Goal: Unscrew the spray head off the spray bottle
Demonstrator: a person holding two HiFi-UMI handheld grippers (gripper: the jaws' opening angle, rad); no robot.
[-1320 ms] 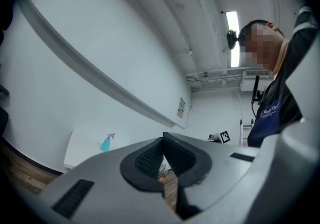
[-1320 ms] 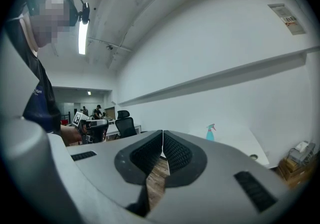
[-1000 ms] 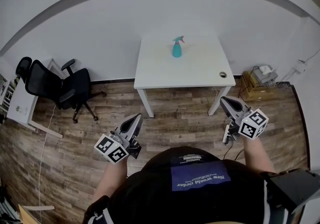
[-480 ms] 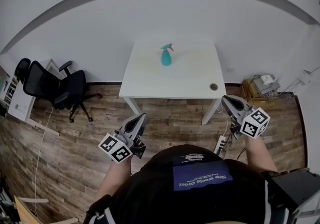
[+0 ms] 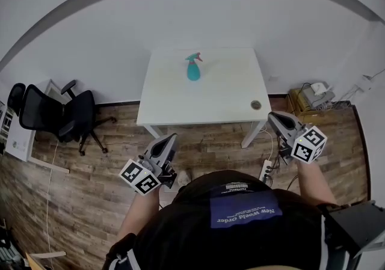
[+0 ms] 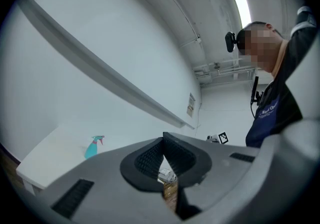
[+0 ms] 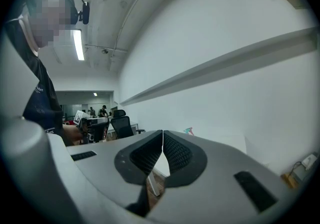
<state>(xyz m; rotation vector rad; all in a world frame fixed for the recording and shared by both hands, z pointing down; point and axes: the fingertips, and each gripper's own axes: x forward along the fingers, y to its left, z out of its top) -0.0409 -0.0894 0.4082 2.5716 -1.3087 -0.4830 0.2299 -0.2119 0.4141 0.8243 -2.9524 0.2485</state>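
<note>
A teal spray bottle (image 5: pixel 193 70) with a pink trigger stands upright near the far edge of a white table (image 5: pixel 216 97). Both grippers hang in front of the person, short of the table's near edge and over the wooden floor. My left gripper (image 5: pixel 171 138) is shut with nothing in it, and so is my right gripper (image 5: pixel 272 116). In the left gripper view the bottle (image 6: pixel 93 146) shows small, far to the left of the closed jaws (image 6: pixel 163 137). In the right gripper view only the spray head (image 7: pixel 188 130) peeks over the closed jaws (image 7: pixel 162 134).
A black office chair (image 5: pixel 60 117) stands left of the table beside a white desk (image 5: pixel 17 139). Boxes and cables (image 5: pixel 311 96) lie on the floor by the right wall, and a power strip (image 5: pixel 264 170) is near the right table leg. A round grommet (image 5: pixel 256 104) sits at the table's right front corner.
The table and the bottle have drawn nearer and shifted left in the head view as the person walked toward them. Both grippers kept their pose and stayed shut.
</note>
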